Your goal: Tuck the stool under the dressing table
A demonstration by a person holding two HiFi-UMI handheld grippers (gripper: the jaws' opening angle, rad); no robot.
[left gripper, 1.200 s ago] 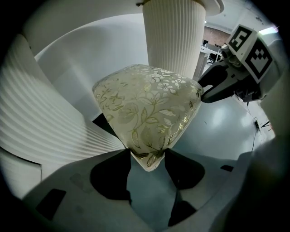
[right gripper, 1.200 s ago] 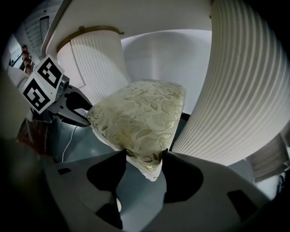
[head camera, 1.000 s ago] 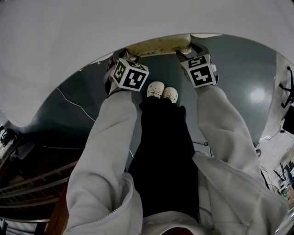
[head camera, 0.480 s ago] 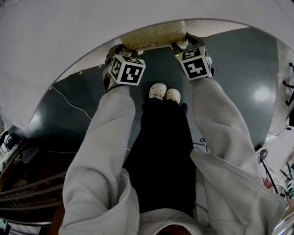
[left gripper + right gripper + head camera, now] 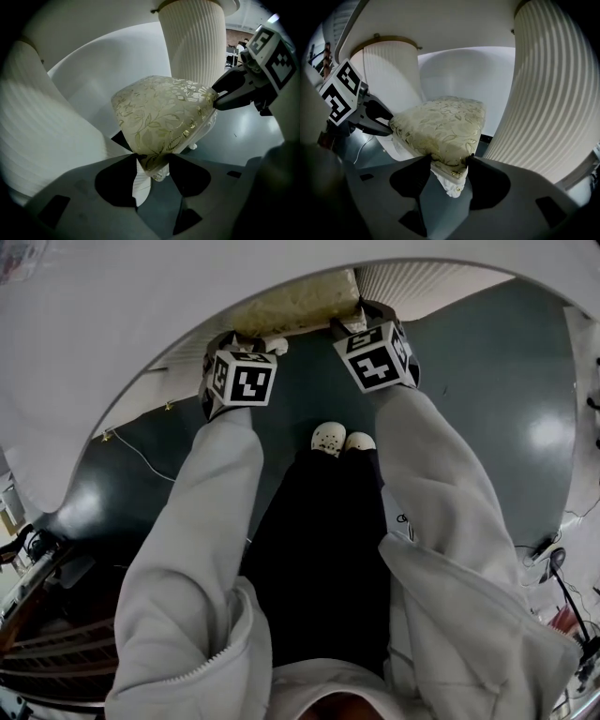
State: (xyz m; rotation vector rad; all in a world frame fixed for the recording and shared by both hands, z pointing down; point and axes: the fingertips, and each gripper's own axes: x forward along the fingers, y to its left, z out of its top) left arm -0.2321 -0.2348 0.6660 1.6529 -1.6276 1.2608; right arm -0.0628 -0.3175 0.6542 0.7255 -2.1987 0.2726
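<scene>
The stool (image 5: 298,311), with a cream cushion in a gold leaf pattern and white legs, stands half under the white dressing table (image 5: 141,296). My left gripper (image 5: 249,341) grips its near left corner and my right gripper (image 5: 357,324) its near right corner. In the left gripper view the cushion corner (image 5: 159,122) sits between the left gripper (image 5: 152,160) pads, which are closing and touch it. In the right gripper view the right gripper (image 5: 446,161) presses the other corner of the stool (image 5: 440,124). The table top hides the far part of the seat.
Ribbed white table pedestals (image 5: 192,47) (image 5: 546,93) stand on either side of the stool. The person's white shoes (image 5: 339,439) are on the dark grey floor (image 5: 487,371) just behind the stool. A thin cable (image 5: 136,452) lies at left, and wooden furniture (image 5: 37,643) at lower left.
Both grippers and the stool have moved up the picture, farther under the table top, which now covers more of the seat. The person's feet followed.
</scene>
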